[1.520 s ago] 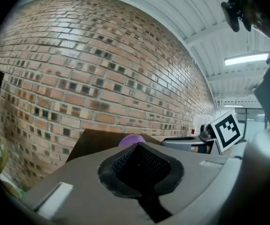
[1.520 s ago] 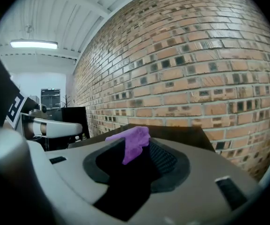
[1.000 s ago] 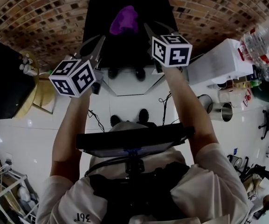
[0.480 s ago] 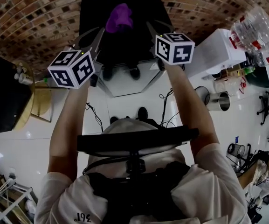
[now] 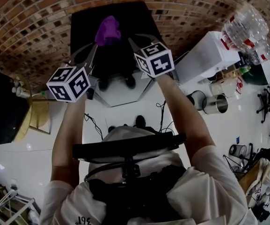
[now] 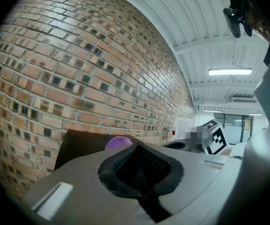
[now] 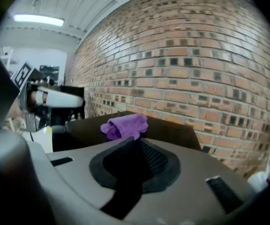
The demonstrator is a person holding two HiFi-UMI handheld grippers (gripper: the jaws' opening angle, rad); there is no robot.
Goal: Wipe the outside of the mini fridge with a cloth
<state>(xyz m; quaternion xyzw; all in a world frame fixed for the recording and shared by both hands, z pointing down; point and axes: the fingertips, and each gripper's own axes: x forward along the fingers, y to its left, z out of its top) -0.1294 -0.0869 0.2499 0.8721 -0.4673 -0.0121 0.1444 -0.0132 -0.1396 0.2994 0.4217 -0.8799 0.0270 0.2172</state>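
The black mini fridge [image 5: 125, 22] stands against the brick wall, with a crumpled purple cloth [image 5: 107, 29] lying on its top. My left gripper [image 5: 91, 48] hovers at the fridge's front left, shut and empty. My right gripper [image 5: 131, 40] hangs just right of the cloth; its jaws have just been closing with nothing between them, and they look shut. In the right gripper view the cloth [image 7: 125, 124] lies just beyond the gripper [image 7: 135, 142] on the fridge top [image 7: 172, 130]. In the left gripper view the cloth [image 6: 117, 143] peeks over the gripper [image 6: 137, 149].
A brick wall [image 5: 36, 27] runs behind the fridge. A white cabinet [image 5: 205, 60] stands to its right, with clear plastic bottles [image 5: 247, 29] and metal cans [image 5: 216, 104] beyond. A dark block [image 5: 1, 107] and a round wooden stand [image 5: 34, 114] are at the left. Cables lie on the white floor.
The right gripper has rolled, so its marker cube shows a different face, and it has dipped slightly beside the cloth. The left gripper has hardly moved. The head view has shifted a little.
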